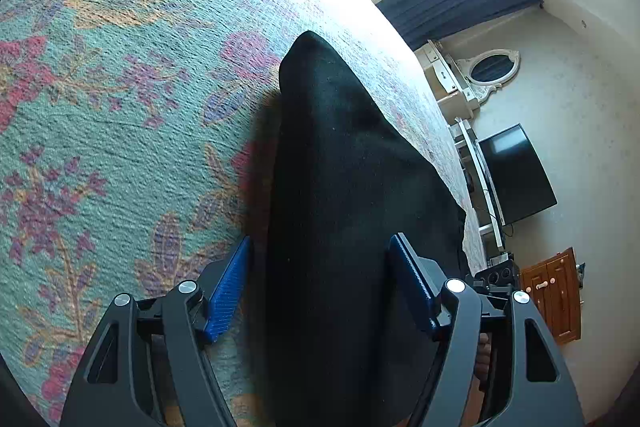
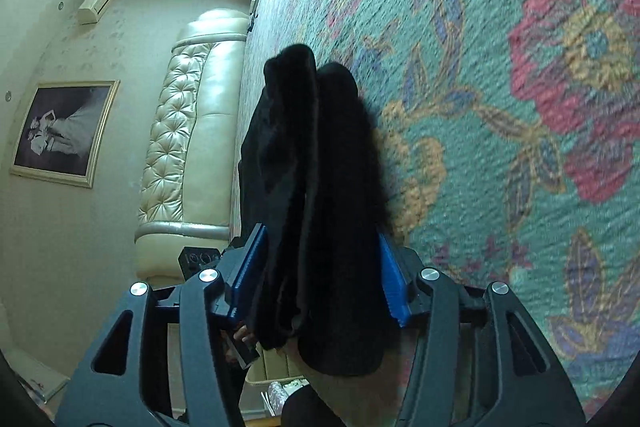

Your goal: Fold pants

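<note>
Black pants (image 1: 340, 179) lie on a bed with a green floral cover (image 1: 120, 107). In the left wrist view the cloth runs between the blue pads (image 1: 228, 287) of my left gripper (image 1: 320, 259), whose jaws stand wide on either side of it. In the right wrist view the pants (image 2: 316, 167) form a thick bunched fold. My right gripper (image 2: 320, 255) has its blue pads (image 2: 250, 267) pressed against both sides of this fold and holds it. The floral cover (image 2: 500, 107) lies to the right of the fold.
Beyond the bed edge in the left wrist view stand a TV (image 1: 516, 175), a white dresser with an oval mirror (image 1: 492, 67) and a wooden cabinet (image 1: 556, 295). In the right wrist view a cream tufted headboard (image 2: 188, 131) and a framed picture (image 2: 64, 131) are on the left.
</note>
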